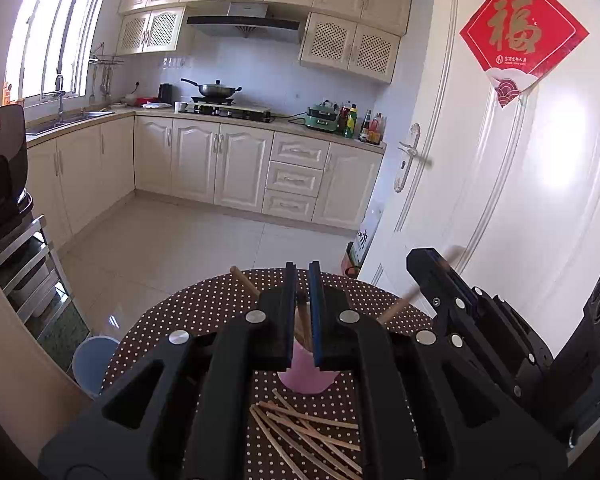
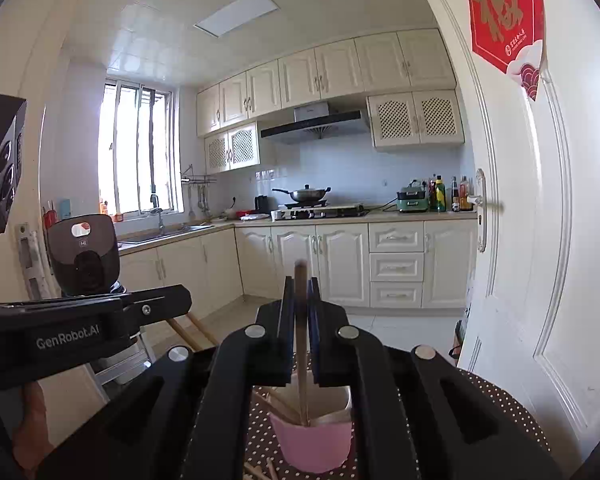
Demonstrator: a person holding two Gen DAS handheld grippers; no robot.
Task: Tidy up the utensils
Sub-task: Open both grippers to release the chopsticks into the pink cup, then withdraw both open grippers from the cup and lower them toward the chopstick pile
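Note:
A pink cup [image 1: 306,382] stands on the round table with the brown dotted cloth [image 1: 204,312]. It shows again in the right wrist view as the pink cup [image 2: 314,436], with a few chopsticks in it. My left gripper [image 1: 303,276] is just above the cup, shut on a brown chopstick [image 1: 302,316]. Another chopstick [image 1: 244,280] leans out to the left. My right gripper [image 2: 301,288] is shut on an upright chopstick [image 2: 301,344] whose lower end is inside the cup. Several loose chopsticks [image 1: 308,428] lie on the cloth in front of the cup. The right gripper [image 1: 436,268] is beside the left.
A white door [image 1: 500,200] with a red paper sign stands close on the right. A blue stool [image 1: 94,360] is by the table's left edge. A metal rack [image 1: 28,272] carrying a dark appliance [image 1: 2,168] is further left. Kitchen counters lie far behind, across an open tiled floor.

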